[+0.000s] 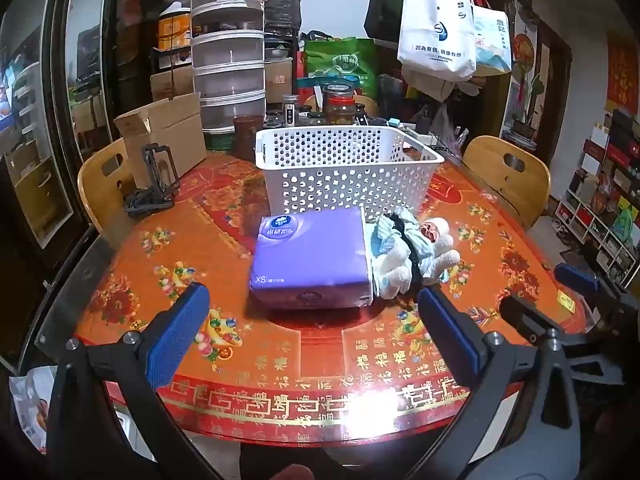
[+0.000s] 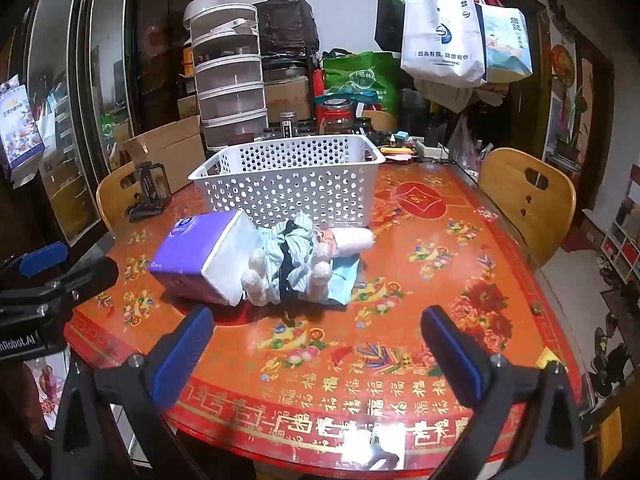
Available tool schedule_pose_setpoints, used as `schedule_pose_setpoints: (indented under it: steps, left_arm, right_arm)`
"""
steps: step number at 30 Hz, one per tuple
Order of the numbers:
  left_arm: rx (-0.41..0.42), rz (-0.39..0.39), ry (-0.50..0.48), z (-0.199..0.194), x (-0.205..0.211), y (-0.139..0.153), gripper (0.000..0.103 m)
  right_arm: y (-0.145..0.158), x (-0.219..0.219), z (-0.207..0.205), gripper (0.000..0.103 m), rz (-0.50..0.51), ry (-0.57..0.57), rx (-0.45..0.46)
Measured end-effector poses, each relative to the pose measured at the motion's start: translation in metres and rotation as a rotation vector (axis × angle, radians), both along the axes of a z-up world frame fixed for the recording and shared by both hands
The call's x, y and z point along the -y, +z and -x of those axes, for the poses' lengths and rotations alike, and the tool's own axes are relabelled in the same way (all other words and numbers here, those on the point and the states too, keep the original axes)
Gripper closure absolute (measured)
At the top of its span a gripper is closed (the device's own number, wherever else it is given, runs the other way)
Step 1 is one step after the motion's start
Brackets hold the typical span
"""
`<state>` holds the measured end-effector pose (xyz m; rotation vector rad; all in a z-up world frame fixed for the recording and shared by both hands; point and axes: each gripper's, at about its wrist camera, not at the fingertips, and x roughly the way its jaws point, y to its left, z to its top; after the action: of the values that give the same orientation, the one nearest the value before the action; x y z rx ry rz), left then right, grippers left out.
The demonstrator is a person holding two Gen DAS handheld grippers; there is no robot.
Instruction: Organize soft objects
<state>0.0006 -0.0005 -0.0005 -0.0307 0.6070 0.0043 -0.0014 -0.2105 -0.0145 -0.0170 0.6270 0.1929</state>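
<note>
A purple tissue pack (image 1: 310,258) lies on the red patterned table (image 1: 280,344), in front of a white perforated basket (image 1: 344,166). A plush doll in striped blue clothes (image 1: 408,250) lies against the pack's right end. My left gripper (image 1: 312,308) is open and empty, just short of the pack. In the right wrist view the pack (image 2: 204,258), the doll (image 2: 298,262) and the basket (image 2: 290,178) sit ahead of my right gripper (image 2: 316,330), which is open and empty, short of the doll. The right gripper's tip also shows in the left wrist view (image 1: 576,276).
A cardboard box (image 1: 164,136) and a black stand (image 1: 154,182) sit at the table's back left. Stacked clear containers (image 1: 228,52), jars (image 1: 340,106) and bags crowd the far side. Wooden chairs (image 1: 506,178) stand at both sides of the table.
</note>
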Motion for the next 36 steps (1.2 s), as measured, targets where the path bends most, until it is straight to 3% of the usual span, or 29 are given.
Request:
schedule_pose_setpoints:
  steps: [8, 36]
  left_arm:
    - [-0.022, 0.015, 0.013, -0.017, -0.007, -0.006, 0.0]
    - [0.001, 0.006, 0.006, -0.011, -0.007, -0.003, 0.0]
  right_arm:
    - [-0.003, -0.002, -0.001, 0.0, -0.009, 0.002, -0.003]
    - [-0.005, 0.001, -0.004, 0.0, 0.003, -0.002, -0.012]
